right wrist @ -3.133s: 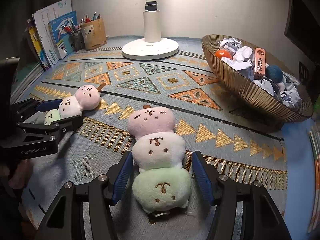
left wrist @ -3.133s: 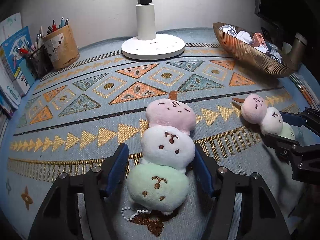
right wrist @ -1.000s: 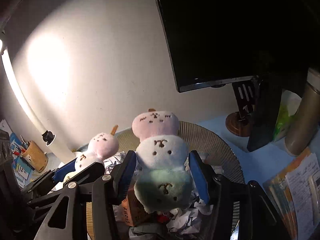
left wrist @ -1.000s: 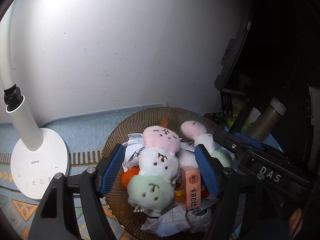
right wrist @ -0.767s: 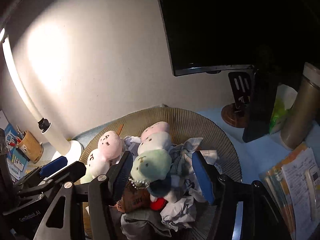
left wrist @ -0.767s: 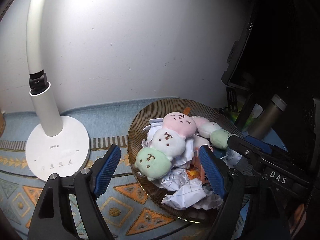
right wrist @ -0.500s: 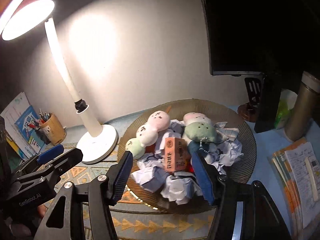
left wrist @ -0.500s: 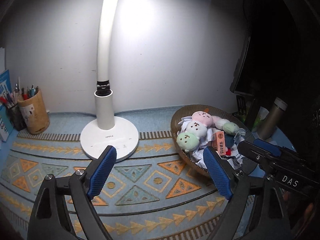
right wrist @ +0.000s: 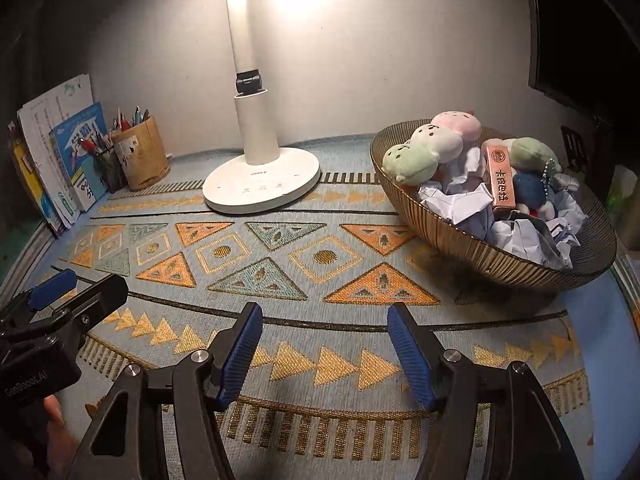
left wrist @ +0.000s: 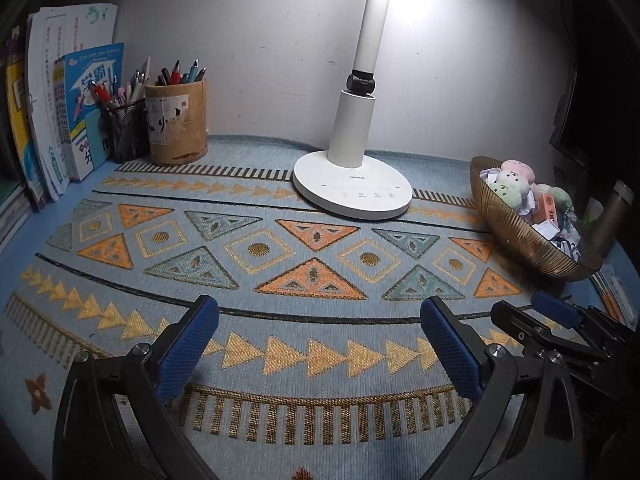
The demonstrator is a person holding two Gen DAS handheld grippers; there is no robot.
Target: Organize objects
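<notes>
Far left of the left hand-held gripper (left wrist: pixel 318 346), upright workbooks (left wrist: pixel 86 120) and a tan cylindrical pen holder (left wrist: pixel 176 120) stand against the wall. Left hand-held gripper: blue pads spread wide, nothing between them, over the blue patterned woven mat (left wrist: pixel 280 240) on the bench. Right hand-held gripper (right wrist: pixel 324 346): likewise spread and unloaded. Ahead, white round-based desk lamp (right wrist: pixel 262 184), "OPPLE" on its base. Ahead-right of the right hand-held gripper, the ribbed golden wire bowl (right wrist: pixel 480 248) holds both pink-white-green dango plush toys (right wrist: pixel 432 148) among crumpled paper. Judgement: sorting looks finished; keep both grippers low and apart, well away from the bowl rim. Left gripper body reads "GenRobot.AI"; the orange block's (right wrist: pixel 500 178) characters are unreadable.
</notes>
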